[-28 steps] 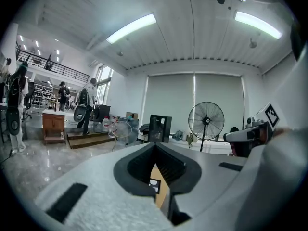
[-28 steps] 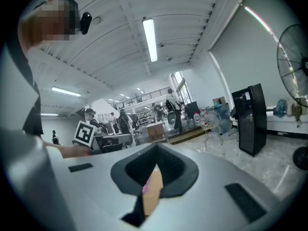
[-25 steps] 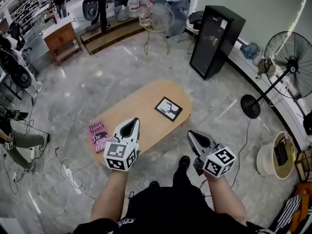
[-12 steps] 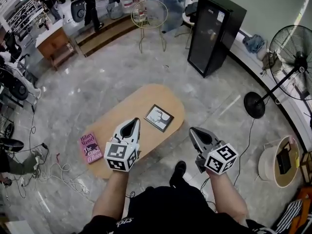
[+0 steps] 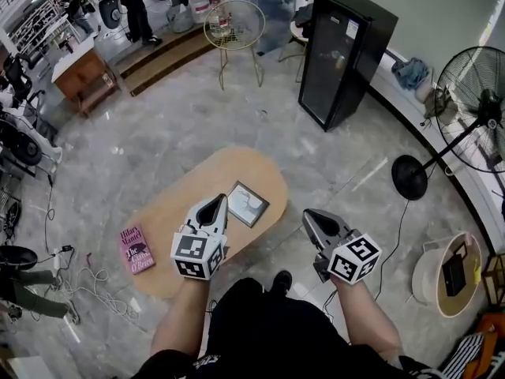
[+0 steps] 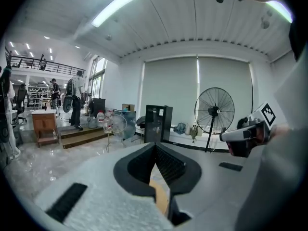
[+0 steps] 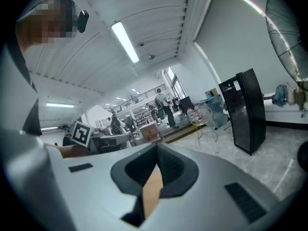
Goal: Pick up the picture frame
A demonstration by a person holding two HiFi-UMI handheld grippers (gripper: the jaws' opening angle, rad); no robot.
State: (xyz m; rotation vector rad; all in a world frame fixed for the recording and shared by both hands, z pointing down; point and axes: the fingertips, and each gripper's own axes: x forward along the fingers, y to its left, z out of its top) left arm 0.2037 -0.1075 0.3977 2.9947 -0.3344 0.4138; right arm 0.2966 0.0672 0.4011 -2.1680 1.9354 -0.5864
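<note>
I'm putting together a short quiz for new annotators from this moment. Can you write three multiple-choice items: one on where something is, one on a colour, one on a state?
1. Where does the picture frame lie?
A. on the floor
B. on the wooden table
C. on top of the black cabinet

2. What colour is the cover of the book?
A. pink
B. green
C. white

3. How does the right gripper stand?
A. wide open
B. shut on the picture frame
C. shut with nothing held

Answers:
1. B: the head view shows the frame lying flat on the tabletop.
2. A: the cover is plainly pink.
3. C: the right gripper view shows the jaws meeting with nothing between them, while the frame lies apart on the table.
</note>
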